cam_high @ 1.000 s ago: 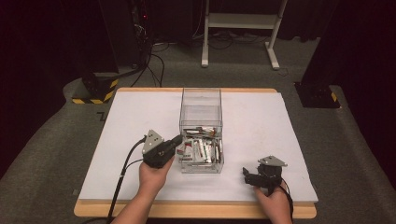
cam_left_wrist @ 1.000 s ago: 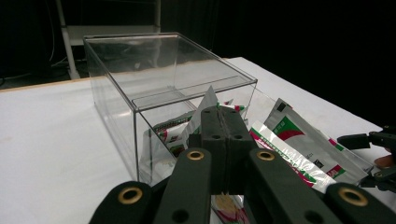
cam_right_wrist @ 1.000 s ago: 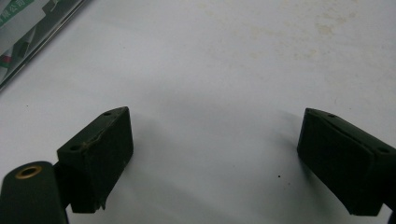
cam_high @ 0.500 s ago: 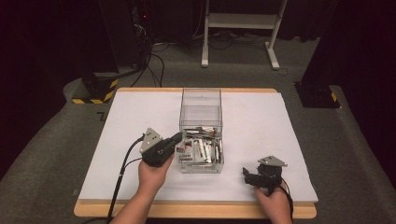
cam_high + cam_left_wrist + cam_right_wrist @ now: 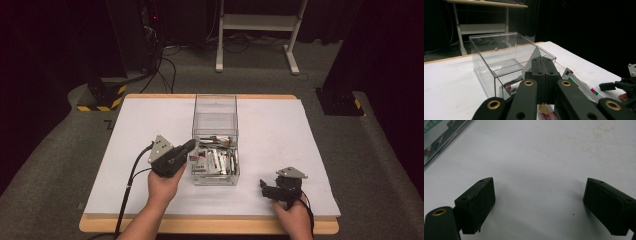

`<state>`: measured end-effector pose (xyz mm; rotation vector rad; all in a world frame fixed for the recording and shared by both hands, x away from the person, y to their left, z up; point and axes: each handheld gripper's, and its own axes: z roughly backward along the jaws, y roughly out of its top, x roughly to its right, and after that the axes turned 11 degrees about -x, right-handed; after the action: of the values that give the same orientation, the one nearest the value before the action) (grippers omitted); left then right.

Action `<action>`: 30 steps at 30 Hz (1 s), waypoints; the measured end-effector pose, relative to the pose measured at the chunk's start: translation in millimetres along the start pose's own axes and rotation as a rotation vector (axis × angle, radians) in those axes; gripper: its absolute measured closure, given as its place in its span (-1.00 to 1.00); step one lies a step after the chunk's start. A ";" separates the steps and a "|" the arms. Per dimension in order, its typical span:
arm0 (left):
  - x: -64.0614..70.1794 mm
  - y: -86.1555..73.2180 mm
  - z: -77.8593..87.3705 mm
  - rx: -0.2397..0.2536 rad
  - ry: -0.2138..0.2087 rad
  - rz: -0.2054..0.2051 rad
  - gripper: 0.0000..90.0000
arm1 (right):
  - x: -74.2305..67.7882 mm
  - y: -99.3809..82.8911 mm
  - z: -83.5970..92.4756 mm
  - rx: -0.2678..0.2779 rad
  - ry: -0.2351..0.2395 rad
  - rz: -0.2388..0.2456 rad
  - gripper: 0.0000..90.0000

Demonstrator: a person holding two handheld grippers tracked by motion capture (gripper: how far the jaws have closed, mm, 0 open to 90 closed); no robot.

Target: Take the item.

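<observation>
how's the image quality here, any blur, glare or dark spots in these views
High view: the white table is evenly lit, the surroundings fall to black, and the clear box shows faint reflections. Left gripper view: the shut left tool is sharp, the box walls carry soft glare, and the background is dark. Right gripper view: the open right tool looks soft and casts faint shadows on the table.

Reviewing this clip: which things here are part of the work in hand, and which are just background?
Part of the work:
- clear box on the white table
- packets in its near end
- left claw, shut, at the box's near left corner
- right claw, open over bare table

Just background:
- white desk frame
- floor cables
- yellow-black striped base
</observation>
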<state>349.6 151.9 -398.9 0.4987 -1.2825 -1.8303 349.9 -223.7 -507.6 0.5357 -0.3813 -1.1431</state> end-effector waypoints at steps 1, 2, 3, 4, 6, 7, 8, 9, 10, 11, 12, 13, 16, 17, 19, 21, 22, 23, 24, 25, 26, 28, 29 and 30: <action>-0.1 0.5 0.6 0.005 0.000 0.000 0.99 | 0.0 0.0 0.0 0.000 0.000 0.000 -0.77; -0.3 1.0 1.3 0.007 0.001 0.002 0.99 | 0.0 0.0 0.0 0.000 0.000 0.000 -0.77; -0.6 1.5 2.1 0.010 0.001 0.003 0.99 | 0.0 0.0 0.0 0.000 0.000 0.000 -0.77; -1.0 1.8 2.7 0.012 0.001 0.003 0.99 | 0.0 0.0 0.0 0.000 0.000 0.000 -0.77; -2.1 2.4 4.0 0.015 0.002 0.006 0.99 | 0.0 0.0 0.0 0.000 0.000 0.000 -0.77; -2.8 2.5 4.4 0.016 0.004 0.006 0.99 | 0.0 0.0 0.0 0.000 0.000 0.000 -0.77; -3.6 2.8 5.2 0.017 0.004 0.007 0.99 | 0.0 0.0 0.0 0.000 0.000 0.000 -0.77; -4.4 3.2 6.3 0.021 0.005 0.009 0.99 | 0.0 0.0 0.0 0.000 0.000 0.000 -0.77; -4.9 3.5 7.0 0.023 0.005 0.010 0.99 | 0.0 0.0 0.0 0.000 0.000 0.000 -0.77; -5.4 3.9 8.0 0.028 0.005 0.012 0.99 | 0.0 0.0 0.0 0.000 0.000 0.000 -0.77; -5.9 4.3 9.1 0.031 0.005 0.015 0.99 | 0.0 0.0 0.0 0.000 0.000 0.000 -0.77; -6.7 4.9 10.5 0.036 0.006 0.016 0.99 | 0.0 0.0 0.0 0.000 0.000 0.000 -0.77; -7.9 6.0 13.4 0.044 0.004 0.020 0.99 | 0.0 0.0 0.1 -0.002 0.000 0.000 -0.77; -8.2 6.3 14.4 0.045 0.006 0.018 0.99 | 0.0 0.0 0.1 -0.002 0.000 0.000 -0.77; -8.8 6.9 15.9 0.049 0.006 0.021 0.99 | -0.1 0.0 0.0 0.000 0.000 0.000 -0.77; -9.8 7.5 17.3 0.052 0.008 0.023 0.99 | -0.1 0.0 0.1 -0.002 0.000 0.000 -0.77; -10.4 7.9 17.9 0.053 0.009 0.023 0.99 | -0.1 0.0 0.1 -0.002 -0.001 0.000 -0.77; -11.0 8.2 18.6 0.052 0.010 0.022 0.99 | -0.1 0.0 0.1 -0.001 -0.001 0.000 -0.77; -11.6 8.5 19.2 0.053 0.013 0.022 0.99 | -0.1 0.0 0.1 -0.001 -0.001 0.001 -0.77; -12.2 8.6 19.8 0.053 0.013 0.021 0.99 | -0.1 0.0 0.1 -0.001 0.000 0.001 -0.77; -13.0 8.4 20.7 0.054 0.018 0.019 0.99 | -0.1 0.0 0.1 -0.002 -0.001 0.000 -0.77; -15.4 7.7 22.4 0.053 0.024 0.019 0.99 | -0.1 0.0 0.1 -0.001 0.000 0.000 -0.77; -16.7 7.3 23.4 0.051 0.027 0.021 0.99 | -0.1 -0.1 0.1 -0.001 0.000 0.000 -0.77; -18.2 6.9 24.6 0.049 0.029 0.020 0.99 | -0.1 -0.1 0.1 -0.001 -0.001 0.000 -0.77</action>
<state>345.5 179.7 -385.2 0.5352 -1.3108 -1.7722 349.7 -223.6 -507.6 0.5343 -0.3812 -1.1431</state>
